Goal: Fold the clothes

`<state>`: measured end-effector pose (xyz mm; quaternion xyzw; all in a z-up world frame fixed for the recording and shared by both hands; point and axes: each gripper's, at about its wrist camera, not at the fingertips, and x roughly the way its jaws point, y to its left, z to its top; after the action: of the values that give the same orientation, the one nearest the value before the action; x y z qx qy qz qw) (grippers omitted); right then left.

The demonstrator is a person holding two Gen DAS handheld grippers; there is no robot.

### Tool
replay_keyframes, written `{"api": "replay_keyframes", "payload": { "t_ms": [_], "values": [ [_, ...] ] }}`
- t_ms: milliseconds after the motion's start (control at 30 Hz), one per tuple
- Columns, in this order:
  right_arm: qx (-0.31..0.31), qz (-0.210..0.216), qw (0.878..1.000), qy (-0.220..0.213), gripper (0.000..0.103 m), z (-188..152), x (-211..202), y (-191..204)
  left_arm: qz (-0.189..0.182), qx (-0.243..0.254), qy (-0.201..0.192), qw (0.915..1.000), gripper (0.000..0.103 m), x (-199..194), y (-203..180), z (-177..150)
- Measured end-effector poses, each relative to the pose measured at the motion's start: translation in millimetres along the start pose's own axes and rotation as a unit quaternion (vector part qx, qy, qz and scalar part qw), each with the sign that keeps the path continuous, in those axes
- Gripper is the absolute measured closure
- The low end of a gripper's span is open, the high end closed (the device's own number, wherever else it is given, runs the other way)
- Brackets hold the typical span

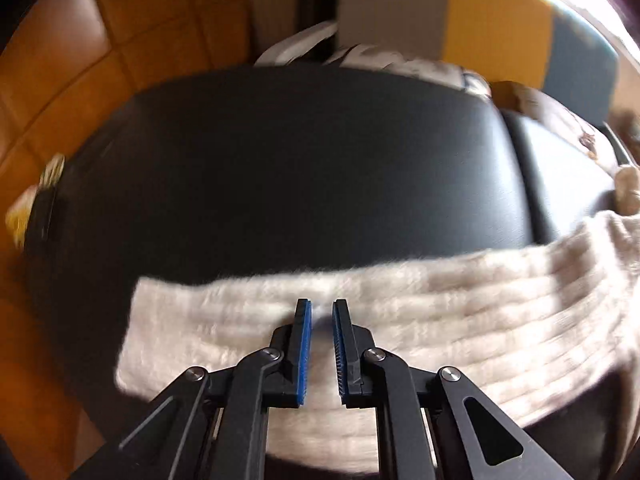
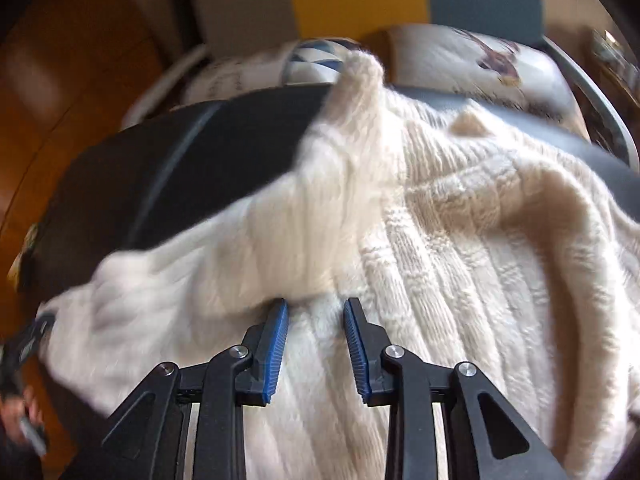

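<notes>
A cream ribbed knit sweater (image 2: 460,240) lies rumpled on a black leather seat (image 2: 192,160). In the left wrist view a sleeve or edge band of the sweater (image 1: 440,304) stretches across the black seat (image 1: 300,160). My left gripper (image 1: 321,304) sits over this band with a narrow gap between its blue pads; a little knit shows between them. My right gripper (image 2: 316,304) is open over the sweater's body, just below a raised fold of knit (image 2: 352,128). Both views are motion-blurred.
Other folded light clothes (image 2: 480,64) lie at the seat's far edge, also in the left wrist view (image 1: 400,60). An orange tiled floor (image 1: 60,80) lies to the left. A yellow and blue panel (image 1: 520,32) stands behind. A hand (image 2: 20,412) shows at lower left.
</notes>
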<state>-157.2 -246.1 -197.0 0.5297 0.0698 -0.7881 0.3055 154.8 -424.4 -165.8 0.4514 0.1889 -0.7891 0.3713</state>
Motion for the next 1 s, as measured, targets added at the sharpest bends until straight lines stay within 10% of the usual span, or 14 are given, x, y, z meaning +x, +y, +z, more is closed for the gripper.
{"api": "replay_keyframes", "payload": {
  "t_ms": [233, 333, 600, 1000],
  "values": [
    [0.042, -0.065, 0.997, 0.011, 0.074, 45, 25, 14, 0.025, -0.034, -0.006, 0.9991, 0.077, 5, 18, 3],
    [0.049, -0.031, 0.998, 0.007, 0.074, 50, 9, 14, 0.014, -0.064, 0.011, 0.9978, 0.077, 7, 26, 18],
    [-0.036, 0.076, 0.996, 0.003, 0.074, -56, -72, 24, 0.004, -0.134, -0.021, 0.9908, 0.077, -50, 107, 3],
    [-0.032, 0.056, 0.997, 0.031, 0.074, -173, -95, 20, -0.142, -0.254, 0.114, 0.9498, 0.069, -17, 201, -53]
  ]
}}
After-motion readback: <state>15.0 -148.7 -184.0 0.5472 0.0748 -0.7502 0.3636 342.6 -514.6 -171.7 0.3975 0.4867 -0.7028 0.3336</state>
